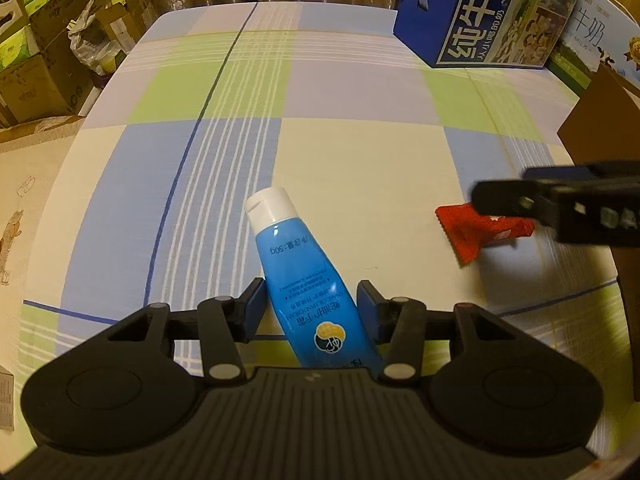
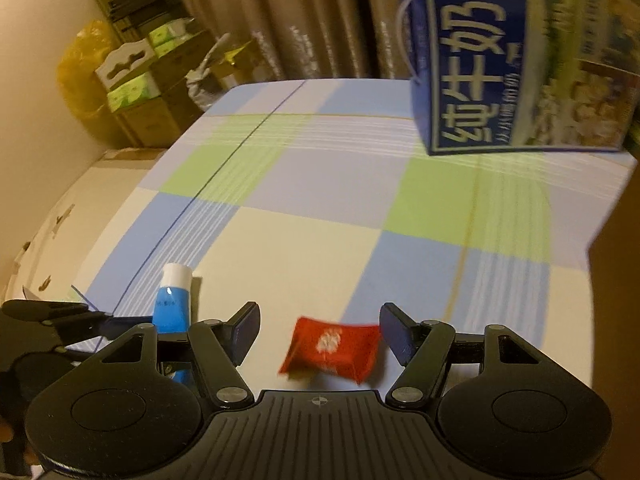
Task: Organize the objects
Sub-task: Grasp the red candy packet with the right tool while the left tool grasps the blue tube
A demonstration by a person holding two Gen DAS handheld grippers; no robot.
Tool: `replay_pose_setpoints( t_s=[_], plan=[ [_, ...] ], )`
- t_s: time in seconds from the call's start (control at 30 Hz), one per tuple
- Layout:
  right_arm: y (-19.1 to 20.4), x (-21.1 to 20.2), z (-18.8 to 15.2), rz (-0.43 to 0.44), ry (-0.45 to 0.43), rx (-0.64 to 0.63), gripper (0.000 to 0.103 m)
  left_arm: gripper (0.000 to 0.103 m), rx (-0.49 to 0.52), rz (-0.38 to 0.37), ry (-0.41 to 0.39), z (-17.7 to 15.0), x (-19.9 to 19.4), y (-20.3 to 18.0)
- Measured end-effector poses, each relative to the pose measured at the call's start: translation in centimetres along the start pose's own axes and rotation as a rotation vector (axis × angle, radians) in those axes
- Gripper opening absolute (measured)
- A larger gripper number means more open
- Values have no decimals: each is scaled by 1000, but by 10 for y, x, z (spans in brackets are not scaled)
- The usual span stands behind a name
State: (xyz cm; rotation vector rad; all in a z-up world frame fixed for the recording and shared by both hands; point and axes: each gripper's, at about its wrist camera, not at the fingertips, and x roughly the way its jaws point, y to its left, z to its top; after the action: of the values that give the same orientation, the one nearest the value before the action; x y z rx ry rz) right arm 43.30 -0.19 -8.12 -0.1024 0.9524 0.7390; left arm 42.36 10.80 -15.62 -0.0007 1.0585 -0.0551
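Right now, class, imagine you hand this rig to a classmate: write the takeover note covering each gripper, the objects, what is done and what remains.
Left gripper: open, jaws either side of the blue tube, which lies on the checked cloth.
Right gripper: open, astride the red sachet, also on the cloth.
Done: nothing gripped or moved yet.
Left: close on each item and place both; the milk carton stands at the far edge.

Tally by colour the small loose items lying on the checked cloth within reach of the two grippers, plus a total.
Blue: 1, the blue tube with a white cap, lying between the open fingers of the left gripper.
Red: 1, the red packet, lying between the open fingers of the right gripper.
Total: 2
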Motion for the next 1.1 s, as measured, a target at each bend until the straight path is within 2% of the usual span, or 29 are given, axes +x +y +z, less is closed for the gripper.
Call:
replay_pose_setpoints(
  t_s=[0.17,0.33,0.53,0.63,0.7,0.77,0.87,1.1],
  plan=[
    [-9,22,-1,26,63,25,65,44,15,-11,1,-1,-1,3],
    [-12,14,-16,76,94,70,65,44,20,-17,1,-3,-2,7],
    [3,12,-26,35,88,14,65,44,25,-20,12,-2,-1,8],
    [3,16,-23,10,84,40,64,44,18,-20,21,1,0,9],
    [2,18,-21,-20,74,61,61,44,11,-19,21,3,1,9],
    [3,18,-20,-58,68,53,42,44,4,-15,21,4,1,9],
    [8,18,-21,-113,69,-4,28,43,7,-4,21,4,2,7],
    [11,12,-33,-133,60,-28,26,42,30,-13,23,0,-1,3]
  ],
)
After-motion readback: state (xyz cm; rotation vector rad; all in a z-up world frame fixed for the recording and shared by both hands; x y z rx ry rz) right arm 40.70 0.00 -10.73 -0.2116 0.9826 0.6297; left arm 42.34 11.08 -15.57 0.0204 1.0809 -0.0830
